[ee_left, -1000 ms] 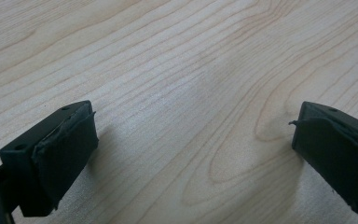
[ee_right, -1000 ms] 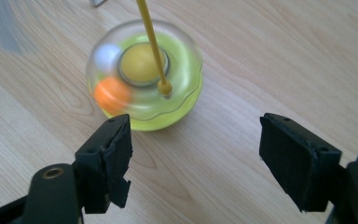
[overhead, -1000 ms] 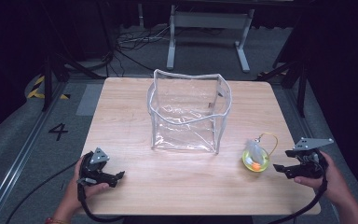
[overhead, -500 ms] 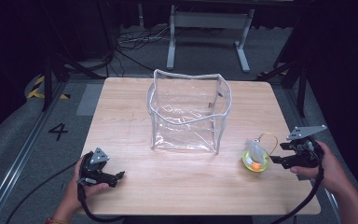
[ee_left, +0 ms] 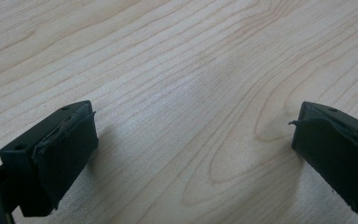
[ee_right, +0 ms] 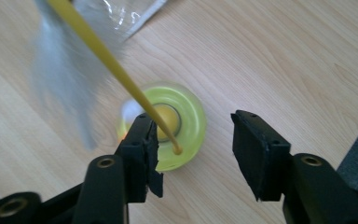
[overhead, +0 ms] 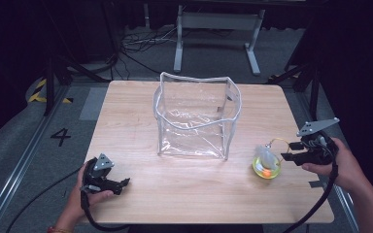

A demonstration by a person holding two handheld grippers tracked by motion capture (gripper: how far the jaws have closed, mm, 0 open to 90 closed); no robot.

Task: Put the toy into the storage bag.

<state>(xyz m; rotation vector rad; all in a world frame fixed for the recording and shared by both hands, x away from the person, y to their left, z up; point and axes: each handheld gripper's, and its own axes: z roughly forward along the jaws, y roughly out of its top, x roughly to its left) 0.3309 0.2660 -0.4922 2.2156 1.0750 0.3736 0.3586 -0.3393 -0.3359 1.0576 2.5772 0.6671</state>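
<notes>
A yellow-green disc toy with a grey feather and a thin yellow wire sits on the table's right side. My right gripper hovers just right of the toy. Its jaws have just been closing, and the wire's end lies between them, close to the left jaw, with a wide gap to the other. My left gripper rests open at the front left over bare wood. A clear plastic bag with white trim stands upright mid-table.
The wooden table ends close behind both hands. A corner of the clear bag lies beyond the toy. Cables trail from both grippers. Dark floor, a metal stand and cords lie behind the table.
The right gripper has risen and moved left toward the toy, up to its yellow wire, and its jaws stand narrower. The left gripper and the clear bag have not moved.
</notes>
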